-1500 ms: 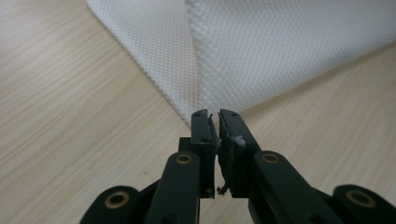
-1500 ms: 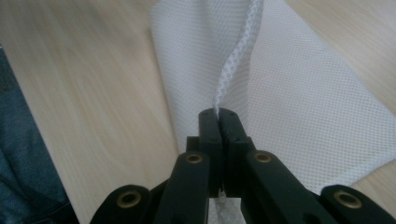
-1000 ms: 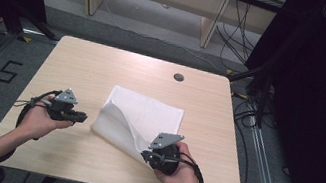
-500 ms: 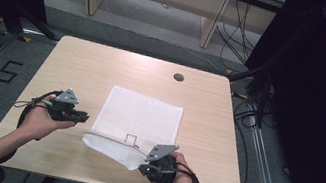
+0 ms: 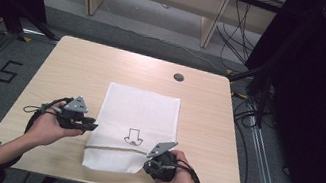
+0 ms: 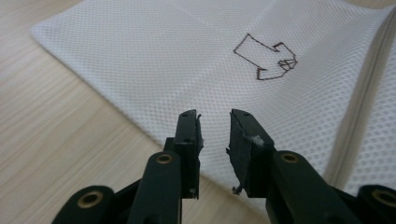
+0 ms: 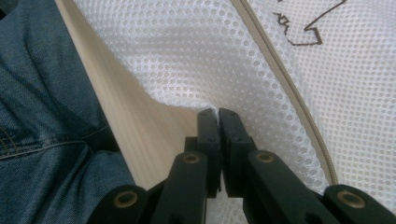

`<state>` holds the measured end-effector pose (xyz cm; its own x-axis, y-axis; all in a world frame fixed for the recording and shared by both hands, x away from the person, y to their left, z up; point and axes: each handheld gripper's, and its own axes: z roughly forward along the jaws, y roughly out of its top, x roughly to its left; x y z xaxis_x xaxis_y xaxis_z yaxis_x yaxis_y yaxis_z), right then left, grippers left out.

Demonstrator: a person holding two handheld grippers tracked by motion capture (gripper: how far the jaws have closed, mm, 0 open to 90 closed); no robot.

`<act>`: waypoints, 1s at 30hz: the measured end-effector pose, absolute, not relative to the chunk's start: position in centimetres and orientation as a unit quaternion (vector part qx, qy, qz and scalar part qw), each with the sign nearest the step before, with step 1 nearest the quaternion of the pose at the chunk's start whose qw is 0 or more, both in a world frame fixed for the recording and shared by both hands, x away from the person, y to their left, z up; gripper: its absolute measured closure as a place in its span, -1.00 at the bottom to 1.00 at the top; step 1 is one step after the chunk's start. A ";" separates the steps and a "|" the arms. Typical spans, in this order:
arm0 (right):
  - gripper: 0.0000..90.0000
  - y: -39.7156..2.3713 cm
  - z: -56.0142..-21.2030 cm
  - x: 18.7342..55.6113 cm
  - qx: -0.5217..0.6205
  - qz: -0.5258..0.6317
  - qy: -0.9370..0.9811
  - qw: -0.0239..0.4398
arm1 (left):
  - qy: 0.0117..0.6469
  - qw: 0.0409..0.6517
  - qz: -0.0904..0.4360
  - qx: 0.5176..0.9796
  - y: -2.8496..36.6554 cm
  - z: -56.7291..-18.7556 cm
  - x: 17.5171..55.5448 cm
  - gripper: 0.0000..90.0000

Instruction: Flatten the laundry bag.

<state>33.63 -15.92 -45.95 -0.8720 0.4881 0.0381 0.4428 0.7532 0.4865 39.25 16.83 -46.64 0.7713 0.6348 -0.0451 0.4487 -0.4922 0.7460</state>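
Flat on the wooden table (image 5: 69, 62), long axis running away from the person: white mesh bag (image 5: 139, 113), near corner pinched in the closed right gripper (image 5: 154, 162), left gripper (image 5: 89, 123) at its left edge, jaws just opening, nothing between.

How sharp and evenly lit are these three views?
High view: soft, dim at both sides, the table evenly lit. Left gripper view: the mesh bag crisp around its arrow, the claw base blurred. Right gripper view: mesh weave sharp, no glare, the jeans slightly soft.
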 end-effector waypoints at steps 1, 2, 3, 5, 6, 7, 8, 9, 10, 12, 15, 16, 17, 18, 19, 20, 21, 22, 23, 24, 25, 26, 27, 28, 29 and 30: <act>0.97 -15.8 -46.0 33.7 0.251 0.247 0.935 0.048 | 0.315 0.392 0.116 0.856 16.7 -46.7 39.2 0.59; 0.96 -15.6 -46.1 33.7 0.253 0.245 0.935 0.044 | 0.308 0.389 0.117 0.860 16.5 -46.8 39.1 0.58; 0.96 -15.3 -46.3 33.9 0.245 0.245 0.937 0.046 | 0.304 0.391 0.116 0.861 16.4 -46.8 39.1 0.58; 0.95 -14.9 -46.6 34.2 0.231 0.247 0.940 0.046 | 0.304 0.389 0.110 0.863 16.0 -47.1 38.8 0.56; 0.95 -14.7 -46.7 34.0 0.248 0.242 0.937 0.041 | 0.300 0.387 0.107 0.865 15.9 -47.2 38.8 0.55; 0.94 -14.5 -46.9 34.2 0.234 0.247 0.939 0.043 | 0.294 0.383 0.104 0.869 15.7 -47.3 38.7 0.54; 0.93 -14.2 -47.1 34.0 0.245 0.243 0.938 0.036 | 0.293 0.382 0.102 0.871 15.6 -47.4 38.6 0.53; 0.88 -14.0 -47.3 33.9 0.234 0.243 0.941 0.035 | 0.286 0.378 0.098 0.875 15.3 -47.6 38.5 0.50; 0.88 -14.0 -47.3 33.9 0.234 0.243 0.941 0.035 | 0.286 0.378 0.098 0.875 15.3 -47.6 38.5 0.50; 0.75 -14.0 -47.3 33.8 0.241 0.244 0.939 0.027 | 0.276 0.374 0.098 0.880 15.1 -47.8 38.4 0.49; 0.42 -15.0 -46.4 33.6 0.262 0.273 0.926 0.021 | 0.274 0.371 0.098 0.882 14.9 -47.9 38.3 0.46; 0.42 -15.0 -46.4 33.6 0.262 0.273 0.926 0.021 | 0.273 0.373 0.096 0.882 14.9 -48.0 38.3 0.46; 0.35 -15.5 -46.1 33.8 0.265 0.287 0.920 0.024 | 0.280 0.371 0.092 0.881 14.8 -48.1 38.2 0.46; 0.29 -16.0 -45.6 33.7 0.287 0.300 0.909 0.027 | 0.272 0.369 0.091 0.884 14.8 -48.1 38.2 0.46; 0.23 -16.9 -45.1 33.9 0.317 0.318 0.893 0.041 | 0.278 0.372 0.083 0.882 14.7 -48.2 38.0 0.46; 0.23 -16.9 -45.1 33.9 0.317 0.318 0.893 0.041 | 0.274 0.372 0.083 0.883 14.7 -48.2 38.0 0.46; 0.23 -17.9 -44.5 34.1 0.334 0.333 0.881 0.040 | 0.266 0.368 0.090 0.886 14.8 -48.2 38.0 0.46; 0.23 -17.9 -44.5 34.1 0.334 0.333 0.881 0.040 | 0.275 0.372 0.080 0.883 14.7 -48.2 37.9 0.46; 0.25 -18.4 -44.1 34.2 0.345 0.337 0.875 0.041 | 0.268 0.372 0.083 0.885 14.8 -48.1 37.9 0.47; 0.29 -18.9 -44.0 34.3 0.353 0.338 0.871 0.054 | 0.270 0.370 0.082 0.885 14.9 -48.1 37.9 0.48; 0.49 -19.9 -44.1 34.6 0.360 0.309 0.877 0.079 | 0.277 0.371 0.075 0.883 14.8 -48.3 37.8 0.52; 0.49 -19.9 -44.1 34.6 0.360 0.309 0.877 0.079 | 0.272 0.369 0.071 0.886 14.8 -48.3 37.7 0.55; 0.64 -20.2 -44.3 34.7 0.368 0.299 0.877 0.080 | 0.274 0.366 0.068 0.887 14.8 -48.4 37.5 0.55; 0.79 -20.6 -44.7 34.8 0.384 0.285 0.875 0.076 | 0.264 0.361 0.064 0.892 14.8 -48.4 37.5 0.57; 0.90 -20.9 -45.0 34.9 0.397 0.268 0.876 0.066 | 0.264 0.363 0.064 0.891 14.7 -48.5 37.4 0.60; 1.00 -21.2 -45.5 35.1 0.399 0.247 0.881 0.063 | 0.261 0.358 0.062 0.894 14.7 -48.4 37.4 0.64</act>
<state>35.06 -21.20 -45.50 -0.6743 0.7335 0.0854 0.6707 0.5599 0.4866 37.37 14.69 -48.43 0.8565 0.5105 -0.0763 0.4221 -0.6078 0.6726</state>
